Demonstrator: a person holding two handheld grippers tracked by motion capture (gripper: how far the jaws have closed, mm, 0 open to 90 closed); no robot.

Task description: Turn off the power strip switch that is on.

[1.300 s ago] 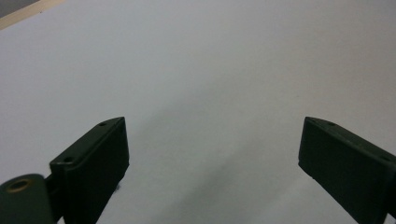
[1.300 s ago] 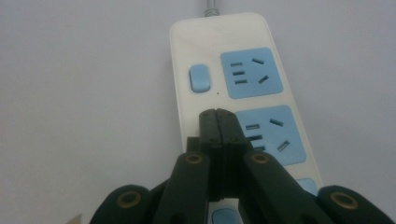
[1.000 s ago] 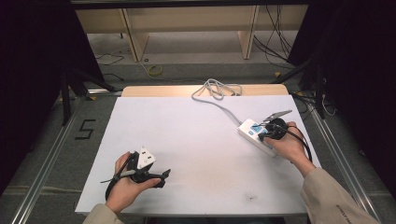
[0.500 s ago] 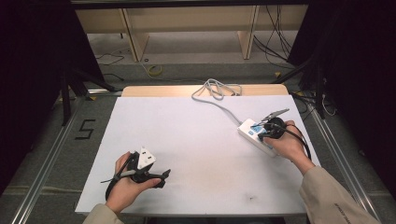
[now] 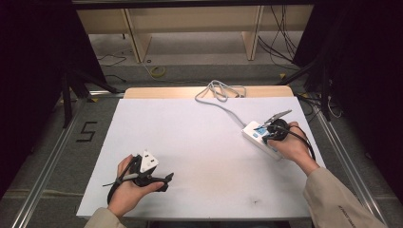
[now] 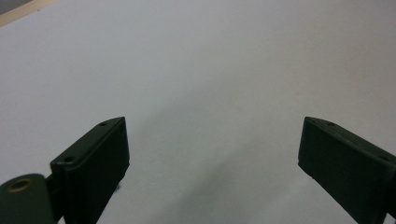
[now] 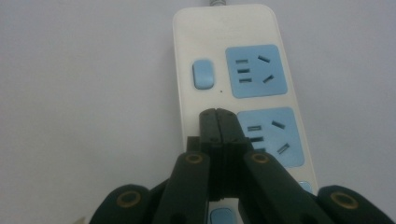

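Observation:
A white power strip (image 5: 257, 137) with blue sockets lies at the table's right side, its grey cord (image 5: 221, 90) running to the far edge. My right gripper (image 5: 264, 129) is held over it, shut with nothing between its jaws. In the right gripper view the closed tips (image 7: 217, 114) sit over the strip (image 7: 224, 37), just below a blue switch (image 7: 203, 73) and beside a socket (image 7: 273, 135); whether they touch it I cannot tell. My left gripper (image 5: 164, 183) rests near the front left, jaws wide open (image 6: 212, 140) over bare white table.
The white table top (image 5: 199, 142) has a wooden strip (image 5: 166, 91) along its far edge, where the cord lies coiled. Wooden shelving and loose cables stand on the floor beyond. Metal rails run along both sides of the table.

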